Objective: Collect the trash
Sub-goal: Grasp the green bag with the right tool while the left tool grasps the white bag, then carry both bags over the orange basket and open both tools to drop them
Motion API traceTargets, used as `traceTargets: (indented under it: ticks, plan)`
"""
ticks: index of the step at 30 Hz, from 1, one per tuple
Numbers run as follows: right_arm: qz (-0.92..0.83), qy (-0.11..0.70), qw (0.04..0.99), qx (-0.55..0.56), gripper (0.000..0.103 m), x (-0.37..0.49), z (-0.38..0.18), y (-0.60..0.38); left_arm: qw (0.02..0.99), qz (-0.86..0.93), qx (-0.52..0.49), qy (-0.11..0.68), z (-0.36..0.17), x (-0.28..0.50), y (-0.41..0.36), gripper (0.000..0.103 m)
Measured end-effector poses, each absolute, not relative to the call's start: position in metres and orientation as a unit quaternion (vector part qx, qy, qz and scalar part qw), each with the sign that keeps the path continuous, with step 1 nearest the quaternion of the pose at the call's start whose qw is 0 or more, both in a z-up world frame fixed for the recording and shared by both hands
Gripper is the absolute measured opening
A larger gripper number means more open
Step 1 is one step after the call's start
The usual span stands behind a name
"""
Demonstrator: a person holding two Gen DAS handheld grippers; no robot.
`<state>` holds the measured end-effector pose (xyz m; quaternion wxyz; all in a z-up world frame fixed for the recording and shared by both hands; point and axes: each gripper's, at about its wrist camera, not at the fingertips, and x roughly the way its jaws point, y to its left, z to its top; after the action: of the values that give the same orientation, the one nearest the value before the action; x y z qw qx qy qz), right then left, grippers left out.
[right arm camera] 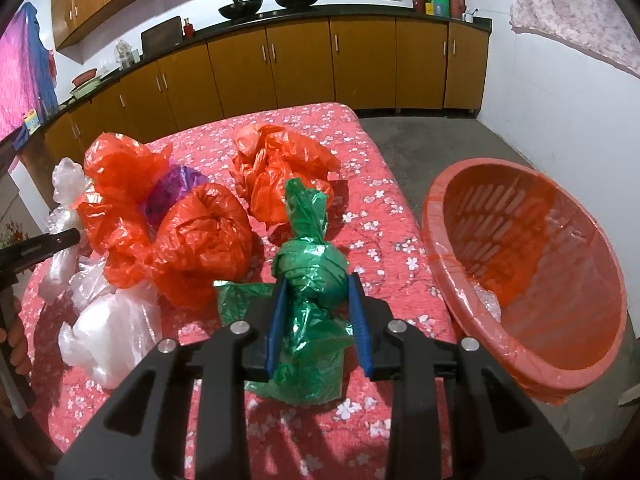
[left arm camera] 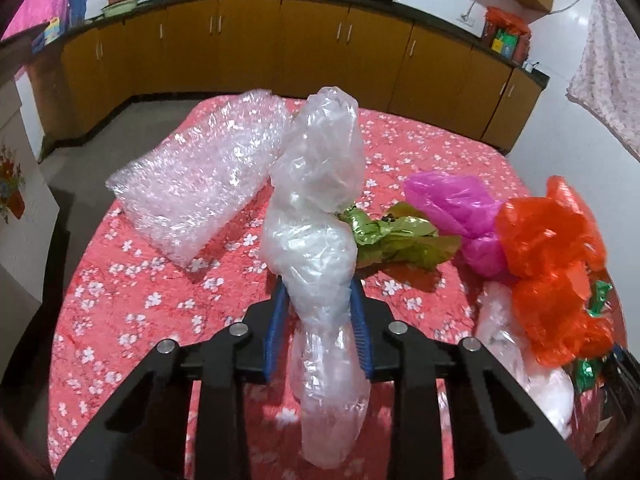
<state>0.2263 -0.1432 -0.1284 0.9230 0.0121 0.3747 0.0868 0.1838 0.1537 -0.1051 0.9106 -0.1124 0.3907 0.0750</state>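
1. The clear bag [left arm camera: 316, 208], twisted into a long crumpled roll, stands upright above the bedspread [left arm camera: 132, 292].
2. The green bag [right arm camera: 310, 276] (knotted, shiny) is lifted just left of the basket [right arm camera: 472, 312].
3. The basket, red and slotted, tilts beside the bedspread's edge, with a red liner.
4. Two orange bags [right arm camera: 168, 224] [right arm camera: 280, 168], a pink bag [left arm camera: 460, 208] and bubble wrap [left arm camera: 200, 176] lie crumpled on the bedspread.

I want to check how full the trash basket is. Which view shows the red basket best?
The right wrist view. The red basket sits beside the bed at the right, tilted so its slatted inside is open to the camera, with only some clear plastic near the bottom. The left wrist view does not show the basket at all.
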Motion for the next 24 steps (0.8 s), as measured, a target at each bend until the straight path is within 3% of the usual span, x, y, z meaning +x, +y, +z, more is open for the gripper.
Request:
traceTargets:
  ticks: [5,24]
  plan:
    - [0.087,0.368,0.925,0.015,0.03,0.218,-0.122,-0.147,0.919,0.064,-0.104,0.376,-0.093,0.159,0.153,0.021]
    - [0.07,0.32,0.944,0.048,0.03,0.192,-0.08,-0.184,0.944,-0.024,-0.093,0.315,-0.03,0.138,0.106,0.018]
